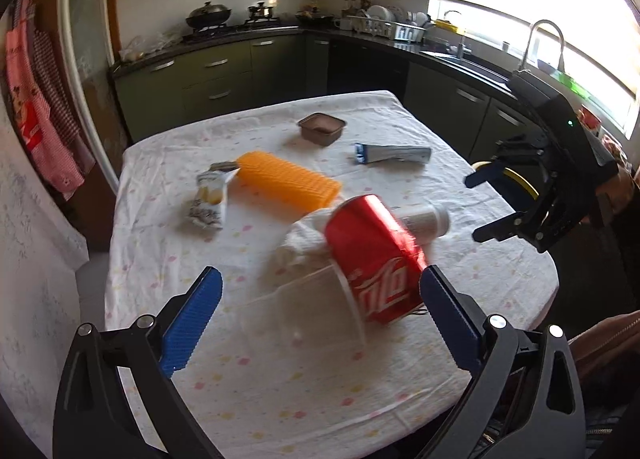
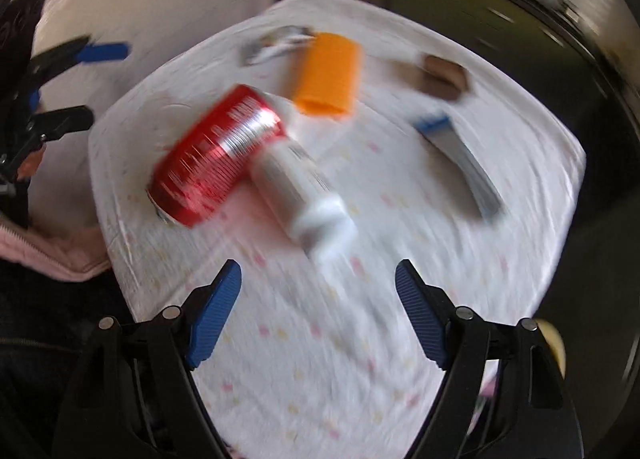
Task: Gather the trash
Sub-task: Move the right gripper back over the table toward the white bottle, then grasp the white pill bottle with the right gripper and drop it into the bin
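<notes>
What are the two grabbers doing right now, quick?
Left gripper: open wide, holding nothing; the red can lies ahead of it.
Right gripper: open, empty, above the table.

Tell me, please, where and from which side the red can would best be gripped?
Grip the red can across the middle of its round body, coming down from above. It seems to lie tilted, its lower end by a clear plastic container, a white bottle close behind, so the ends look crowded. The curved sides are free, and the open left tongs look wide enough.
</notes>
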`<state>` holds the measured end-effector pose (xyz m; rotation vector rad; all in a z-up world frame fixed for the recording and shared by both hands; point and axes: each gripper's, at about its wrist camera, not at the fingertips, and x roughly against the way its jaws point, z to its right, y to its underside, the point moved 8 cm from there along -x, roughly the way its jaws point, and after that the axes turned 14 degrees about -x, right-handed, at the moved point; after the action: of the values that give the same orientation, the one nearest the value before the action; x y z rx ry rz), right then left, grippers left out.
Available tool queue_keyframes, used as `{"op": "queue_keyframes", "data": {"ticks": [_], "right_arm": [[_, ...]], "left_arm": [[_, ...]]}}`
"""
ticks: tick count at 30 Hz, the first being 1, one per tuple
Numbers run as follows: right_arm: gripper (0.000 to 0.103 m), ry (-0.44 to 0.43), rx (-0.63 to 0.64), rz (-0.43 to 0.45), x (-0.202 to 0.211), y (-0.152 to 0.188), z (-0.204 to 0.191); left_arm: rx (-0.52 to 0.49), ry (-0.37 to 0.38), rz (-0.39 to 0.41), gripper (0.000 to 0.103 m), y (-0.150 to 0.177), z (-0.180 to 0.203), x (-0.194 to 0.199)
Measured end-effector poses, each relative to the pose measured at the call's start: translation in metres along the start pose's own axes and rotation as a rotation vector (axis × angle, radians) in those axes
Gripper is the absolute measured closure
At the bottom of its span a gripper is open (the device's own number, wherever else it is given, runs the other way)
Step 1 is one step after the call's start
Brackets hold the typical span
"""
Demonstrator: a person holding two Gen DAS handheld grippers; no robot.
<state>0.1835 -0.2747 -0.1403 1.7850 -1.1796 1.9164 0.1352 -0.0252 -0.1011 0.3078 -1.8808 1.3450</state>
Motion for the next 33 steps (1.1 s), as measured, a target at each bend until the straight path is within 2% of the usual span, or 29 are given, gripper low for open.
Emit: {"op": "queue_keyframes", "data": {"ticks": [5, 8, 10, 14, 17, 19, 26, 33], "right_arm": [[0.03, 0.006, 0.125, -0.094, -0.028, -0.021, -0.01], [0.038, 0.011, 0.172, -0.151, -0.045, -0.024, -0.012], [0.043, 0.012, 0.187, -0.17, -0.051, -0.025, -0.013], [0.043, -0.007, 0.197, -0.184, -0.058, -0.028, -0.018], [0.049, 0.012, 0.213, -0.194, -0.062, -0.028, -0.021], [0.056, 0.014, 0.208, -0.203, -0.064, -0.028, -0.021], [0.058, 0.016, 0.154, -0.168, -0.056, -0.031, -0.019], [0.058, 0.013, 0.036, -0.106, -0.029, -0.016, -0.005]], "left_arm": [[0.061, -0.013, -0.02, 0.005, 0.016, -0.021, -0.003], [0.092, -0.024, -0.03, 0.005, 0.025, -0.032, -0.004], [0.112, -0.026, -0.034, 0.005, 0.03, -0.038, -0.003], [0.138, -0.034, -0.043, 0.005, 0.038, -0.047, -0.003], [0.146, -0.037, -0.044, 0.005, 0.042, -0.049, -0.002], [0.15, -0.038, -0.044, 0.005, 0.043, -0.051, -0.002], [0.15, -0.031, -0.046, 0.005, 0.045, -0.05, -0.004], [0.134, -0.018, -0.037, 0.005, 0.042, -0.041, -0.002]]}}
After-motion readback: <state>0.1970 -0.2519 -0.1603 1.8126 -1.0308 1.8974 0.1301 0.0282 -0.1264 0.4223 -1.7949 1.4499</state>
